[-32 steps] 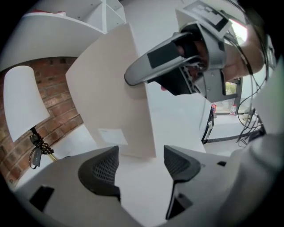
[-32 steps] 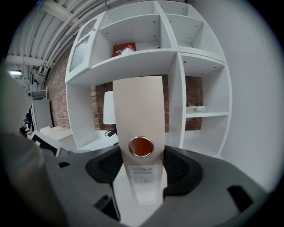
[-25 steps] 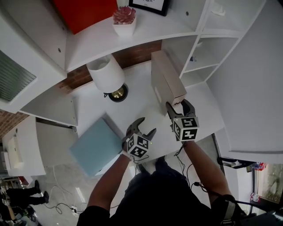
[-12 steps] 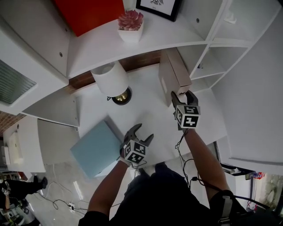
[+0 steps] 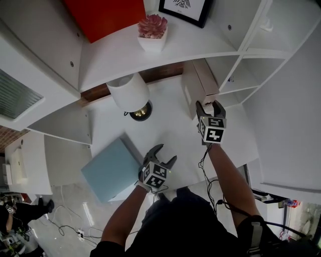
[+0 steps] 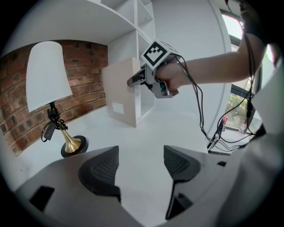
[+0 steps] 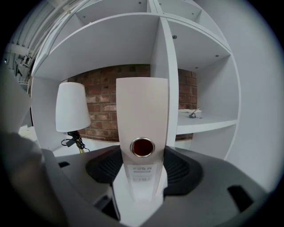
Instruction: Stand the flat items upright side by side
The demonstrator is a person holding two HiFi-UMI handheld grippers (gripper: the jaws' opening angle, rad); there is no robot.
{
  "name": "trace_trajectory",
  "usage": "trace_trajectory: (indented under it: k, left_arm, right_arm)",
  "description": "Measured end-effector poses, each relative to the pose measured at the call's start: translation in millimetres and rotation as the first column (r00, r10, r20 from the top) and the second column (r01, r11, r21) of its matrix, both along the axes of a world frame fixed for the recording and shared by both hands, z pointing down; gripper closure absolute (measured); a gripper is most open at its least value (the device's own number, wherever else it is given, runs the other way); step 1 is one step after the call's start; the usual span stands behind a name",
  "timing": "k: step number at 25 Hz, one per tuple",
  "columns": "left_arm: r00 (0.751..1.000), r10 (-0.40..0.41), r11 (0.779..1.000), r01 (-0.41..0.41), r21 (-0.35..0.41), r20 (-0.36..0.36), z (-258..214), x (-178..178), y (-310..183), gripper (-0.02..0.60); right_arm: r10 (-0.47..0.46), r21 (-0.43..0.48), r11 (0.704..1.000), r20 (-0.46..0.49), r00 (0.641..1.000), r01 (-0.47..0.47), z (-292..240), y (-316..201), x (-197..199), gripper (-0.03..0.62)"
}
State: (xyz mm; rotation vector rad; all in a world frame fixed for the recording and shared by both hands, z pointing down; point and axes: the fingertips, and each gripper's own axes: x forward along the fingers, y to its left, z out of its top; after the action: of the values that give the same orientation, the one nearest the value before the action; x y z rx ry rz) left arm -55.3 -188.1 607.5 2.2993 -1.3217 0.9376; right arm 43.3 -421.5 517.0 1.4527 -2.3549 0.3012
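A beige binder (image 5: 198, 85) stands upright on the white desk (image 5: 170, 125), beside the shelf unit's divider. My right gripper (image 5: 210, 104) is shut on its spine, which fills the middle of the right gripper view as the beige binder (image 7: 142, 115) with a round hole between the pads. In the left gripper view the binder (image 6: 120, 95) rests on its lower edge. A light-blue folder (image 5: 111, 168) lies flat at the desk's front left corner, overhanging it. My left gripper (image 5: 161, 152) hovers open and holds nothing, just right of that folder.
A white-shaded lamp (image 5: 129, 93) with a brass base stands at the back of the desk, left of the binder. Open white shelf bays (image 5: 235, 80) lie to the right. A potted plant (image 5: 153, 27), a red box (image 5: 105, 15) and a framed picture (image 5: 183, 7) sit on the shelf above.
My right gripper has carried the binder farther back toward the brick wall and the shelf divider. The left gripper has hardly moved and stays open.
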Motion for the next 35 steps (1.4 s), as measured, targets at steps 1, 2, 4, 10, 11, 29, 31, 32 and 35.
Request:
trace_trajectory:
  k: [1, 2, 4, 10, 11, 29, 31, 32, 35]
  left_arm:
    - [1.000, 0.000, 1.000, 0.000, 0.000, -0.003, -1.0, 0.9, 1.0, 0.268]
    - [1.000, -0.001, 1.000, 0.001, 0.001, -0.006, -2.0, 1.5, 1.9, 0.268]
    - [1.000, -0.008, 1.000, 0.008, 0.004, -0.012, -3.9, 0.6, 4.3, 0.268]
    - [0.998, -0.051, 0.999, 0.052, 0.016, -0.028, -11.0, -11.4, 13.5, 0.268]
    - [0.998, -0.061, 0.998, 0.061, 0.018, -0.035, -12.6, -13.8, 15.2, 0.268]
    - [0.955, -0.149, 0.966, 0.196, 0.169, -0.256, -93.7, -49.7, 47.3, 0.292]
    - [0.948, -0.153, 0.952, 0.217, 0.215, -0.279, -114.1, -57.1, 51.3, 0.328]
    - [0.944, -0.155, 0.944, 0.228, 0.238, -0.291, -124.0, -60.9, 53.7, 0.342]
    - [0.934, -0.155, 0.921, 0.255, 0.295, -0.323, -148.4, -70.8, 64.2, 0.387]
  right_arm:
    - [0.007, 0.003, 1.000, -0.002, 1.000, -0.007, -0.1, -1.3, -0.6, 0.313]
    - [0.014, 0.007, 1.000, -0.003, 1.000, -0.014, -0.3, -2.8, -1.3, 0.313]
    - [0.027, 0.016, 0.999, -0.005, 1.000, -0.027, -0.9, -5.5, -3.3, 0.313]
    - [0.044, 0.025, 0.999, -0.023, 0.999, -0.043, 0.5, -7.9, -3.5, 0.310]
    - [0.041, 0.024, 0.999, -0.029, 0.999, -0.041, 0.5, -7.4, -3.1, 0.309]
    - [-0.040, 0.031, 0.999, 0.042, 0.998, 0.038, -50.5, 134.6, 0.8, 0.370]
    - [-0.056, 0.049, 0.997, 0.068, 0.996, 0.053, -65.2, 155.3, -5.7, 0.389]
    - [-0.067, 0.060, 0.996, 0.081, 0.995, 0.062, -72.5, 165.9, -9.3, 0.399]
    - [-0.104, 0.085, 0.992, 0.104, 0.989, 0.095, -90.4, 198.0, -20.8, 0.423]
